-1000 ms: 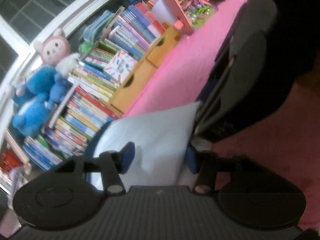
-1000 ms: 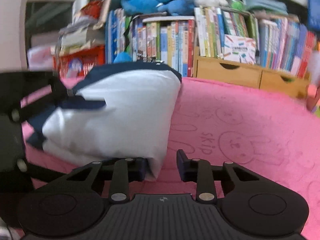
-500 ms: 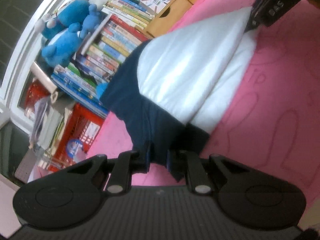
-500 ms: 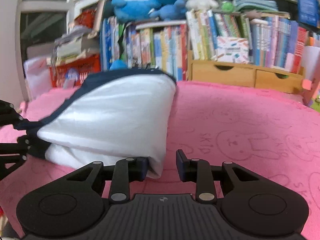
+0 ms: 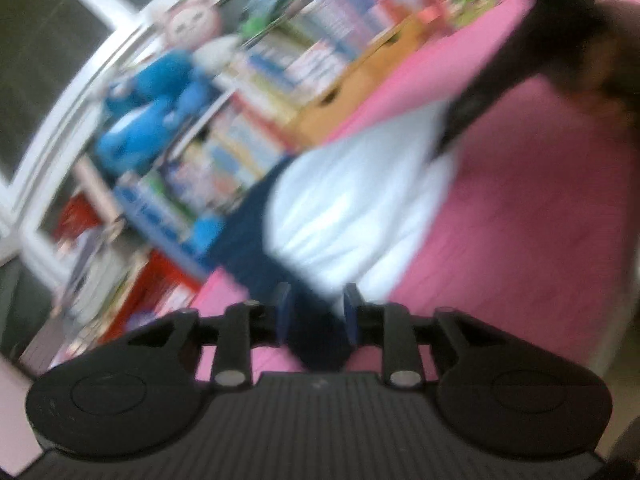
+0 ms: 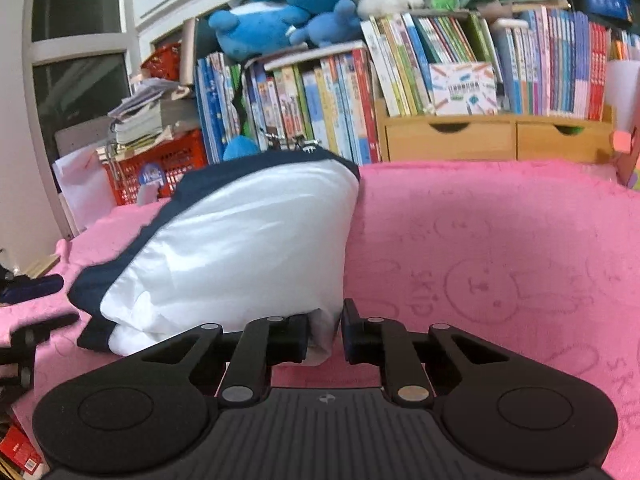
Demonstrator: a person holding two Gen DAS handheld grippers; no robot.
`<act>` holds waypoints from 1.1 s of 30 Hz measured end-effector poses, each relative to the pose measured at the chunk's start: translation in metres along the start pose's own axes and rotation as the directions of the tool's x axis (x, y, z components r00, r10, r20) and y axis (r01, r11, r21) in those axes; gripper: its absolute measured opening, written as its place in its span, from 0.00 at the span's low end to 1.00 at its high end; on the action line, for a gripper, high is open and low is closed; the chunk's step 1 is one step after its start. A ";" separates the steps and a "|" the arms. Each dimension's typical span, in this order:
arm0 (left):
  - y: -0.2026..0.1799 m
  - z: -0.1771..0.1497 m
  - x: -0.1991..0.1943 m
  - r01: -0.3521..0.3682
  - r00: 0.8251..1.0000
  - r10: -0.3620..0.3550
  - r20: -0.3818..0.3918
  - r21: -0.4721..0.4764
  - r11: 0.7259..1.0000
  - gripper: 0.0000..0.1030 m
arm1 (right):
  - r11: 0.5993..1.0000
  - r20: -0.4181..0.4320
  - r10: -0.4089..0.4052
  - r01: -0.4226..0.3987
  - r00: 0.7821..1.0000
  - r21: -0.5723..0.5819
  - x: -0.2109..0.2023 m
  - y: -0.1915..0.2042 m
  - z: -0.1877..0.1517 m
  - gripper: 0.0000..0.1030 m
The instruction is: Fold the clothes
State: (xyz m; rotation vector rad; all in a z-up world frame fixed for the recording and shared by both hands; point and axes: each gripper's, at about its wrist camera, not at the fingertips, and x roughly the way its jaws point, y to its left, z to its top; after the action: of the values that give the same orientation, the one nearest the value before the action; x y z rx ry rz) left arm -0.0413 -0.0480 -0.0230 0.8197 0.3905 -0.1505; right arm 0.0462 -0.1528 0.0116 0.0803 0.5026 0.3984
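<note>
- The right tongs (image 6: 325, 334) have just been closing and now pinch the white corner of the garment (image 6: 240, 248), bunched on the pink table (image 6: 500, 240).
- The left tongs (image 5: 316, 312) have just been opening around its navy end; the grip has loosened since half a second ago.
- Blur in the left view hides any contact.

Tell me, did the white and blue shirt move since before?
Yes. In the right wrist view, the shirt has sunk lower against the books behind it, showing more of them, and has stretched out leftward across the pink blanket.
</note>
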 end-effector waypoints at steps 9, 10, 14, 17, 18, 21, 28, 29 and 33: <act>-0.030 0.033 0.060 0.089 0.996 -0.089 -0.016 -0.035 0.995 0.17 | 0.996 0.030 -0.026 0.028 0.999 -0.087 -0.008 0.009 0.007 0.17; -0.023 0.027 0.062 0.082 0.995 -0.085 -0.047 -0.052 0.995 0.17 | 0.995 0.033 -0.030 0.033 0.999 -0.095 -0.010 0.009 0.007 0.17; 0.013 -0.012 0.055 -0.016 0.981 -0.006 -0.193 -0.110 0.994 0.16 | 0.991 0.042 -0.044 0.049 0.998 -0.127 -0.013 0.009 0.004 0.17; 0.042 -0.041 0.040 -0.100 0.957 0.044 -0.288 -0.185 0.978 0.17 | 0.988 0.046 -0.051 0.057 0.998 -0.146 -0.012 0.012 0.000 0.17; 0.051 -0.048 0.034 -0.126 0.951 0.056 -0.305 -0.215 0.969 0.18 | 0.987 0.048 -0.053 0.060 0.997 -0.152 -0.012 0.012 -0.002 0.17; 0.064 -0.050 0.010 -0.178 0.959 0.117 -0.258 -0.230 0.957 0.29 | 0.981 0.046 -0.070 0.077 0.996 -0.180 -0.010 0.015 -0.006 0.17; 0.024 -0.024 0.008 -0.105 0.991 0.114 -0.065 0.134 0.985 0.61 | 0.979 0.028 -0.076 0.080 0.997 -0.185 -0.007 0.015 -0.008 0.18; 0.019 -0.025 0.012 -0.097 0.993 0.108 -0.054 0.174 0.980 0.61 | 0.979 0.028 -0.077 0.081 0.997 -0.187 -0.007 0.015 -0.008 0.18; 0.021 -0.023 0.026 -0.107 0.993 0.118 -0.031 0.241 0.965 0.61 | 0.978 0.019 -0.081 0.083 0.997 -0.191 -0.006 0.016 -0.009 0.18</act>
State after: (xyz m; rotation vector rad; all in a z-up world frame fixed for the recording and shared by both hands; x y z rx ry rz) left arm -0.0178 -0.0160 -0.0331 1.0823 0.3710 -0.0740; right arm 0.0314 -0.1408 0.0088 -0.1247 0.4532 0.3636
